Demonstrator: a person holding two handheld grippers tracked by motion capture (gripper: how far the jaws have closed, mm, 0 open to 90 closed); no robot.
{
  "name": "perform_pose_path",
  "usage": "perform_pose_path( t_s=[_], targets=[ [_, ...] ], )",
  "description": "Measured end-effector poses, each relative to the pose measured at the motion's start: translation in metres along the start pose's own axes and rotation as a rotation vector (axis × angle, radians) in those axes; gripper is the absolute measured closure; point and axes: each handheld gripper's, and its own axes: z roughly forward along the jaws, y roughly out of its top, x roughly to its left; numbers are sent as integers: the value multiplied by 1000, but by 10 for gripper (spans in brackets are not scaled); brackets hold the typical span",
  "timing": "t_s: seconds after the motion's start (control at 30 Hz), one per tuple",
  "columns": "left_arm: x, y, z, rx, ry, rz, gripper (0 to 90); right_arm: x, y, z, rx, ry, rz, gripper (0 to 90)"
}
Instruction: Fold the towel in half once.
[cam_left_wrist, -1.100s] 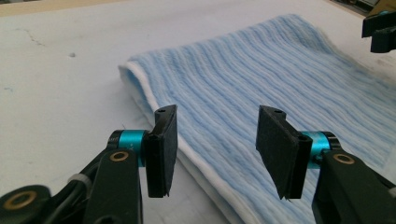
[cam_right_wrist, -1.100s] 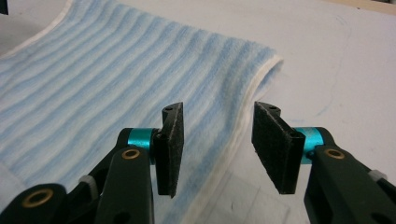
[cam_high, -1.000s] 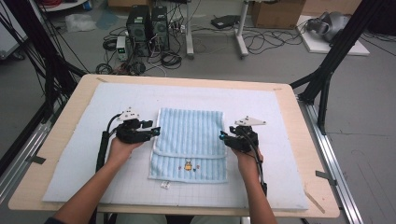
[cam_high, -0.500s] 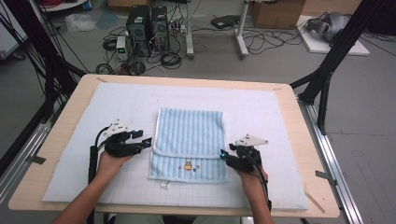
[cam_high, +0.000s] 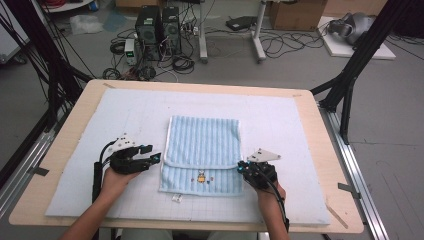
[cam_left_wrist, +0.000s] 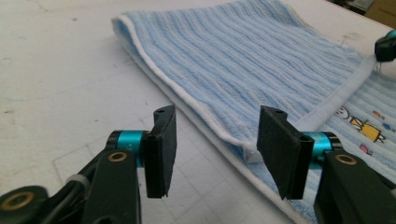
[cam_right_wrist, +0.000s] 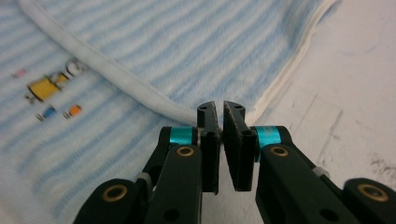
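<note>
Both grippers at the folded light-blue striped terry towel (cam_high: 202, 152)

Left gripper (cam_left_wrist: 212, 142) jaws spread around the fold's white-hemmed corner; right gripper (cam_right_wrist: 219, 128) jaws just closed, pinching the opposite corner's hem.

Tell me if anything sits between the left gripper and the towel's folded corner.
Nothing visible does. The left gripper has its jaws apart, aimed straight at the near corner of the blue towel, with bare white mat beside it. The right gripper is at the opposite corner.
</note>
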Motion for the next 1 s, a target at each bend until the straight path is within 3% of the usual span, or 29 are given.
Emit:
perform_pose_path(
  t_s=[0.1, 0.27, 0.37, 0.43, 0.57, 0.63, 0.7, 0.8, 1.0],
  targets=[
    [-3, 0, 3, 23, -14, 28, 502, -1, 4, -7, -45, 11, 12, 849],
    [-12, -1, 13, 72, -37, 68, 495, -1, 3, -6, -40, 17, 11, 849],
    [-17, 0, 20, 93, -26, 90, 487, -1, 2, -7, -40, 16, 15, 847],
    [-21, 1, 24, 125, -10, 132, 498, -1, 2, -6, -39, 16, 11, 845],
    [-31, 1, 32, 174, 24, 206, 622, 1, 2, -6, -39, 19, 13, 845],
    [-34, 2, 33, 169, 24, 224, 740, 1, 2, -7, -39, 19, 15, 845],
    [-36, 2, 32, 154, 24, 222, 797, 0, 2, -7, -41, 17, 15, 845],
    [-35, 5, 27, 112, 5, 204, 814, 0, 2, -8, -47, 13, 17, 845],
    [-34, 10, 8, 49, -57, 129, 814, 2, 2, -16, -63, 19, 22, 846]
  ],
)
